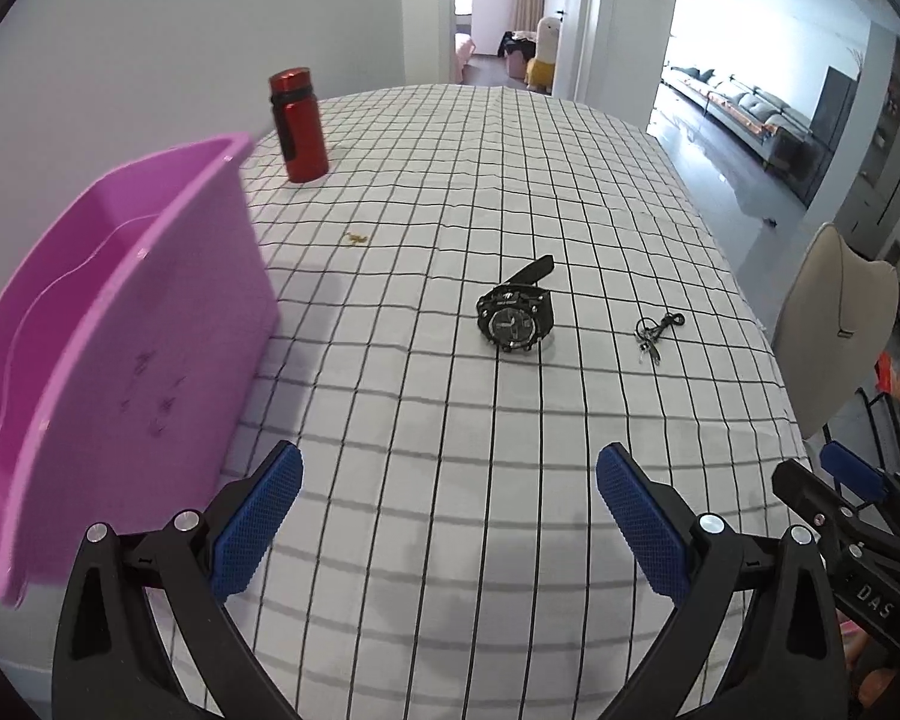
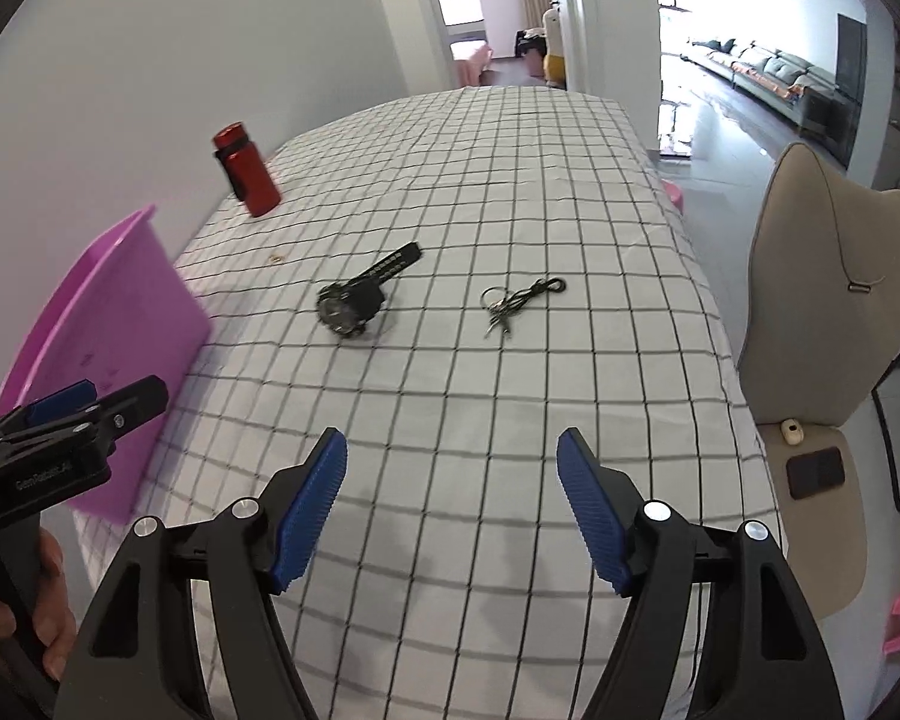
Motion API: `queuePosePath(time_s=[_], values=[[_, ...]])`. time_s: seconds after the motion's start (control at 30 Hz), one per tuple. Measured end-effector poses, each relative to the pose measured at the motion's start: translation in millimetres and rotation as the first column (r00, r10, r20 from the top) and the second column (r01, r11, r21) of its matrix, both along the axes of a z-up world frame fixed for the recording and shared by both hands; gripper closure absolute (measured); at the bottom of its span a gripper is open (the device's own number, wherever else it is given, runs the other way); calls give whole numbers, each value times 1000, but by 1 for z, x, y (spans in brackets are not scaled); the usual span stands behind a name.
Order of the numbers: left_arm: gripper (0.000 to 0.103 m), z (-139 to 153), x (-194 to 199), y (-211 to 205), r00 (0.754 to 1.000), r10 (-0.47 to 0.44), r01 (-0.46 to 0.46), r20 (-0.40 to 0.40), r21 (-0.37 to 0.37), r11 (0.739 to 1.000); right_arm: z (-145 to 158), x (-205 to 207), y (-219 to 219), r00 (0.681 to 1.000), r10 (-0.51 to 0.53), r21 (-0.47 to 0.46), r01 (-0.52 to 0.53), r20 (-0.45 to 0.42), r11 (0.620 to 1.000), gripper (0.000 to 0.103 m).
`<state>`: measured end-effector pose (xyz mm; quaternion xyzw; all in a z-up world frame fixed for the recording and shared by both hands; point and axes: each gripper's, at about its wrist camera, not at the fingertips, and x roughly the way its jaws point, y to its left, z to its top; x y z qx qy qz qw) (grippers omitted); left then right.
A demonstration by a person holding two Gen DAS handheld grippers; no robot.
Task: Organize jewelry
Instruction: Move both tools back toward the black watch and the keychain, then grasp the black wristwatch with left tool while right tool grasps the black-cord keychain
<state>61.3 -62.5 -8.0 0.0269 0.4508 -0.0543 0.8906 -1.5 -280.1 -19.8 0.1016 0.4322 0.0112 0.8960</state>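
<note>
A black wristwatch (image 1: 516, 315) lies on the checked tablecloth, also in the right wrist view (image 2: 357, 297). A thin black cord with small metal rings (image 1: 657, 330) lies to its right, also in the right wrist view (image 2: 519, 300). A tiny gold piece (image 1: 356, 238) lies further back left. A purple bin (image 1: 108, 354) stands at the left edge, also in the right wrist view (image 2: 99, 360). My left gripper (image 1: 447, 468) is open and empty, well short of the watch. My right gripper (image 2: 453, 450) is open and empty, short of the cord.
A red bottle (image 1: 298, 123) stands at the back left of the table. A beige chair (image 2: 822, 300) stands by the table's right side. The checked cloth (image 2: 450, 192) covers the whole table, with doorways and a sofa room beyond.
</note>
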Motion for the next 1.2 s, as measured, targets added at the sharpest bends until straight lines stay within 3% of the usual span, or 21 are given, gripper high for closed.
queuePosePath(time_s=[0.33,0.53,0.7,1.2], values=[[6,-58,74,-26,999,-52,52,-4,6,999,-43,65,-7,999,-54,-31,54,7,998,34],[6,-85,102,-42,994,-100,99,36,15,995,-78,103,-19,997,-79,1,79,8,997,34],[6,-108,120,-53,993,-119,118,23,42,992,-97,126,-26,994,-105,-19,105,-8,994,34],[6,-125,147,-67,989,-141,139,41,46,989,-118,165,-32,993,-120,-39,120,-17,992,34]])
